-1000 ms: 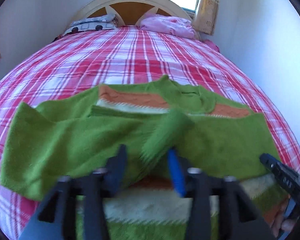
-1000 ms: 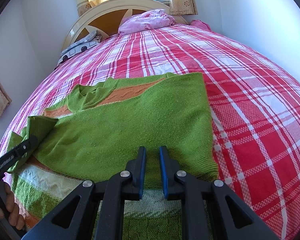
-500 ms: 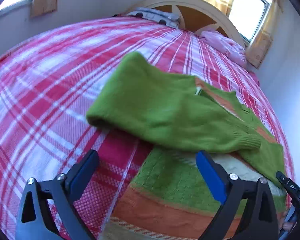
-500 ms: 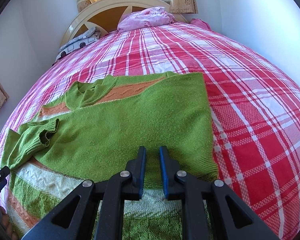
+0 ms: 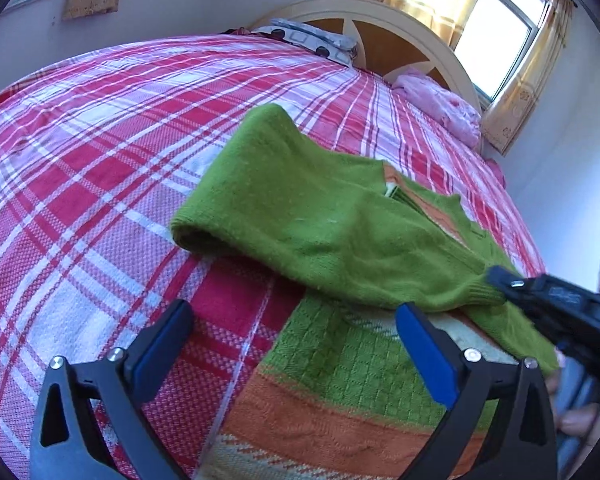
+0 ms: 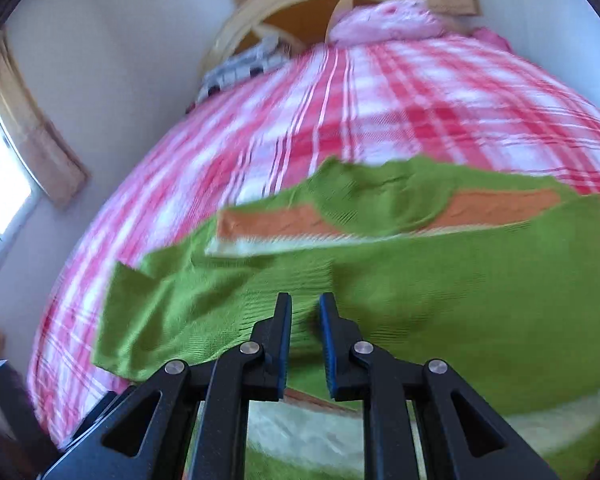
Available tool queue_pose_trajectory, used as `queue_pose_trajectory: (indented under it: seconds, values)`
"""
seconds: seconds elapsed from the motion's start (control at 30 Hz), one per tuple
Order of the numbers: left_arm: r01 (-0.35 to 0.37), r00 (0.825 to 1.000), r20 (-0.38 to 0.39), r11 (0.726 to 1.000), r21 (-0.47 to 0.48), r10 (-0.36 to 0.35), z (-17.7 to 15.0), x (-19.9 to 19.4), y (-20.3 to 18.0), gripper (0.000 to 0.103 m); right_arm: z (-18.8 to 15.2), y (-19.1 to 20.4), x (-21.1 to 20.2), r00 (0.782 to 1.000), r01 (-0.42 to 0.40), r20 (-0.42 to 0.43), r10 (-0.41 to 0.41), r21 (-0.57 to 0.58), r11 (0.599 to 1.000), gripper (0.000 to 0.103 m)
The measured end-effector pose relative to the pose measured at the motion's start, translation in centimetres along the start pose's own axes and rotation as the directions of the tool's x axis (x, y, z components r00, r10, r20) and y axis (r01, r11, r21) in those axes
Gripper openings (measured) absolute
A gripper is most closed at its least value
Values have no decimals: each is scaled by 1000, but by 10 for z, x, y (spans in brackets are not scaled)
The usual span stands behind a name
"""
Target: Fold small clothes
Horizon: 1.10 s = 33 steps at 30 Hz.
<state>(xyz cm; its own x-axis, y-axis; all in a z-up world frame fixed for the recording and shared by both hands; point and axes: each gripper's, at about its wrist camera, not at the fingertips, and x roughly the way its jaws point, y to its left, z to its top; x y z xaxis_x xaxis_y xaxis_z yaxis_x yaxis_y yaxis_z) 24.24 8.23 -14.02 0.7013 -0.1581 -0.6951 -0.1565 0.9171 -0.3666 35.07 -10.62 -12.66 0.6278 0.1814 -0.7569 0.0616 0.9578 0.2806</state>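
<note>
A green knit sweater [image 5: 300, 216] with orange and cream stripes lies on the red plaid bed [image 5: 100, 140]; both sleeves are folded across its body. My left gripper [image 5: 296, 324] is open and empty above the sweater's lower left hem. My right gripper [image 6: 305, 312] has its jaws nearly together with a narrow gap, nothing between them, over the green body [image 6: 460, 300]. It also shows at the right of the left wrist view [image 5: 548, 296], by the sleeve cuff [image 5: 476, 292].
A cream headboard [image 5: 380, 12] with pillows [image 5: 312, 38] and a pink bundle [image 5: 440, 108] stands at the far end. White walls and curtained windows [image 5: 496, 20] surround the bed. Plaid bedding lies bare to the left of the sweater.
My left gripper let go of the left sleeve, opened wide and swung to the sweater's lower left. My right gripper moved left and turned over the sweater; its view is blurred.
</note>
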Motion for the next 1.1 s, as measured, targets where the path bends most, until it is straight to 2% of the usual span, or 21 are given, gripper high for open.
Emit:
queue_pose_trajectory:
  seconds: [0.1,0.17,0.2,0.23,0.43,0.47,0.5,0.53,0.6,0.77,0.87,1.0,1.1]
  values:
    - [13,1000,6,1000,-12,-13,1,1,2,103,-2,9,16,998,62,-25,-62,-8,998,17]
    - [18,1000,7,1000,-17,-18,0,0,3,103,-5,6,14,1000,24,-5,-24,0,1000,31]
    - [20,1000,8,1000,-18,-20,0,0,3,103,-8,1,9,1000,-8,-1,8,8,1000,45]
    - [22,1000,9,1000,-20,-22,0,0,4,103,-9,0,7,999,-35,3,35,18,999,53]
    - [33,999,15,999,-33,-33,0,0,5,103,-10,-2,11,1000,9,9,-9,-1,1000,53]
    - [35,999,16,999,-34,-34,1,0,6,103,-9,1,12,1000,22,10,-22,-17,1000,53]
    - [36,999,16,999,-35,-35,1,0,6,103,-10,7,14,999,46,8,-45,-52,998,44]
    - [37,999,17,999,-37,-37,1,0,6,103,-10,13,16,997,74,2,-74,-93,993,25]
    - [42,999,20,998,-42,-41,1,-1,7,103,-12,21,16,997,74,1,-74,-139,988,8]
    - [47,999,24,998,-50,-46,0,-1,8,103,-9,27,-2,995,88,65,-78,-167,982,5]
    - [38,999,20,998,-46,-38,0,-1,8,103,4,26,-29,987,83,152,-59,-152,985,5]
    - [17,1000,10,999,-34,-17,1,1,6,103,28,19,-75,951,146,294,-98,-147,978,5]
    - [7,1000,6,1000,-28,-7,1,3,4,103,41,5,-105,927,175,356,-120,-127,976,5]
